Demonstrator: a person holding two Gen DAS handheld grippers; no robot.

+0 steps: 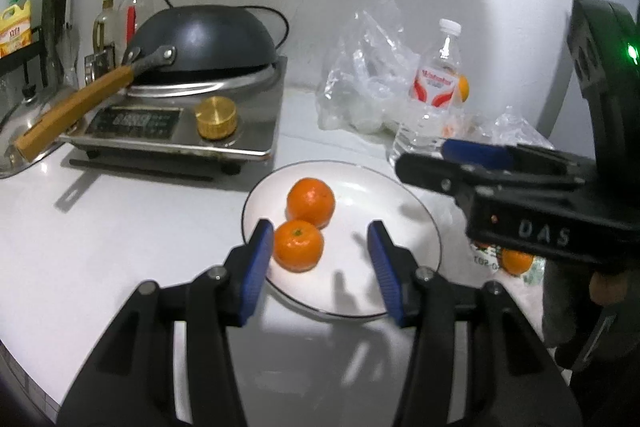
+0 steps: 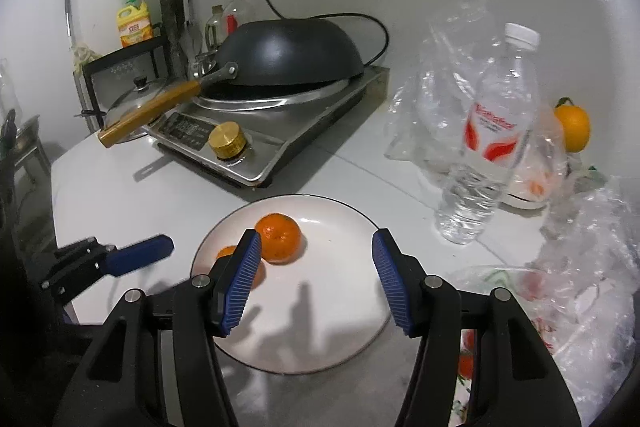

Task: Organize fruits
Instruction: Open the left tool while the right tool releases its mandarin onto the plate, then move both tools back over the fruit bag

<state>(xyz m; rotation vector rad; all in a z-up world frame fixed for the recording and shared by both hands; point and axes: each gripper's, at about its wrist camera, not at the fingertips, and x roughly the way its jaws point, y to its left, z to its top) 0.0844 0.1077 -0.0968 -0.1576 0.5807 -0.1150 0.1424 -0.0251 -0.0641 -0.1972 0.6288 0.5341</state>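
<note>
Two tangerines lie side by side on a white plate (image 1: 400,203): a far one (image 1: 310,202) and a near one (image 1: 297,245). My left gripper (image 1: 320,263) is open and empty above the plate's near part, its left pad beside the near tangerine. In the right wrist view the plate (image 2: 340,307) holds the far tangerine (image 2: 279,237) and the near one (image 2: 227,251), half hidden behind my finger. My right gripper (image 2: 316,283) is open and empty over the plate; it also shows in the left wrist view (image 1: 460,163). Another tangerine (image 1: 517,260) lies under it.
An induction cooker (image 1: 176,131) with an upturned black wok (image 1: 200,41) stands at the back left. A water bottle (image 2: 486,143), clear plastic bags (image 2: 592,267) and an orange (image 2: 573,127) are on the right. More fruit lies in a bag (image 2: 466,363).
</note>
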